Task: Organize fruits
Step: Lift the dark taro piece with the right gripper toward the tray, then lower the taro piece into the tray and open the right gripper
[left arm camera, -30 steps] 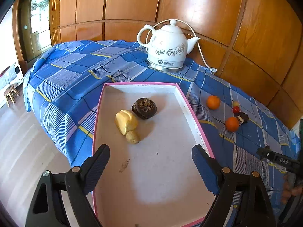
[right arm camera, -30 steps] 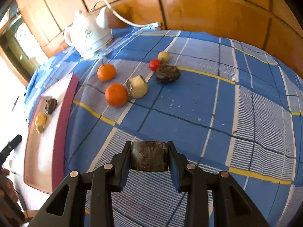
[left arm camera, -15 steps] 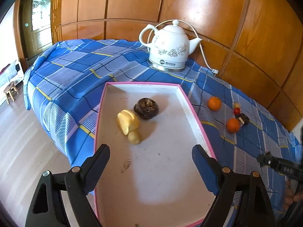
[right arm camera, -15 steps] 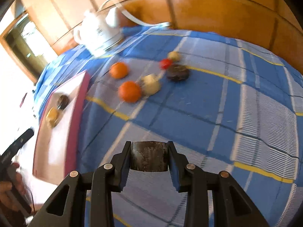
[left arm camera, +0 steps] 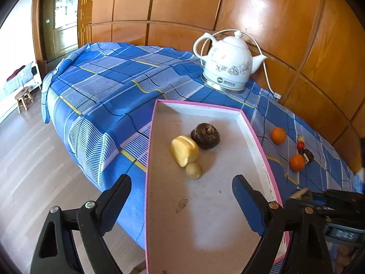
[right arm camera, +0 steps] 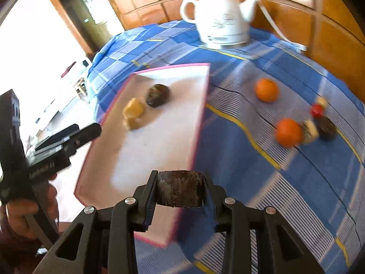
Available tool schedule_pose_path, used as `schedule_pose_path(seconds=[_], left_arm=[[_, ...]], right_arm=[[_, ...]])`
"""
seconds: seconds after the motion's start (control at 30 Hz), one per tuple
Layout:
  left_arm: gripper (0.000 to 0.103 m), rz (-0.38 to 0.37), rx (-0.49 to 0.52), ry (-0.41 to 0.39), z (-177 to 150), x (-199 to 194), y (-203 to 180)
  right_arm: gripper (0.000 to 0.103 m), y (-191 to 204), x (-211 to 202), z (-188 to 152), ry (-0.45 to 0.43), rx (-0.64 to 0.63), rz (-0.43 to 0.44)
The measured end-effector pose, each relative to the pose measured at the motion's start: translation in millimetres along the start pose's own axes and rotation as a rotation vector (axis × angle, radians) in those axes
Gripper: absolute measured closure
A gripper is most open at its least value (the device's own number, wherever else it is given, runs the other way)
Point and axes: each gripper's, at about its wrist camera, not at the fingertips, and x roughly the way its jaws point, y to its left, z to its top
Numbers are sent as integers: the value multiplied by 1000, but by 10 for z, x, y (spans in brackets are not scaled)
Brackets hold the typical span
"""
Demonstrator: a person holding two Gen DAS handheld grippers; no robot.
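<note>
**Dark fruit carried to the tray's near right corner**

A wood-panelled wall backs a table covered with a blue plaid cloth (left arm camera: 109, 77), on which a white kettle (left arm camera: 228, 68) stands at the far edge. A pink-rimmed tray (right arm camera: 200, 118) lies toward the left side of the cloth. The right gripper (right arm camera: 180, 191) is clamped on a dark brown fruit piece (right arm camera: 179, 188), which is held just above the tray's near right corner. The tray's long axis runs away from the tongs, toward the kettle. Three pieces are already grouped in its far half: a dark round fruit (left arm camera: 205, 135), a yellow piece (left arm camera: 184, 150) and a small pale one (left arm camera: 193, 170), the last two touching. The near half is bare, so open room for a release is judged to lie just ahead and left, past the raised rim.

The left gripper (left arm camera: 182, 202) hangs over the tray's near end, its jaws opening with nothing between them. Two oranges (right arm camera: 265, 90) and small pieces are left on the cloth to the right.
</note>
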Motion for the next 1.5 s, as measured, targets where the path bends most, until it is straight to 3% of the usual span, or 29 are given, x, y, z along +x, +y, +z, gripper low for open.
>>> schedule_pose_path(seconds=[0.3, 0.43, 0.63, 1.17, 1.5], left_arm=[[12, 11, -26, 19, -16, 65, 122], [12, 10, -31, 31, -32, 95, 131], [12, -1, -4, 23, -45, 63, 58], [12, -51, 76, 15, -102, -51, -210], [12, -67, 142, 16, -153, -84, -415]], right_arm=[[63, 17, 377, 359, 9, 113, 28], [49, -1, 351, 362, -4, 132, 50], [49, -56, 243, 227, -17, 134, 61], [49, -287, -234, -179, -51, 56, -115], [49, -612, -525, -327, -79, 92, -173]])
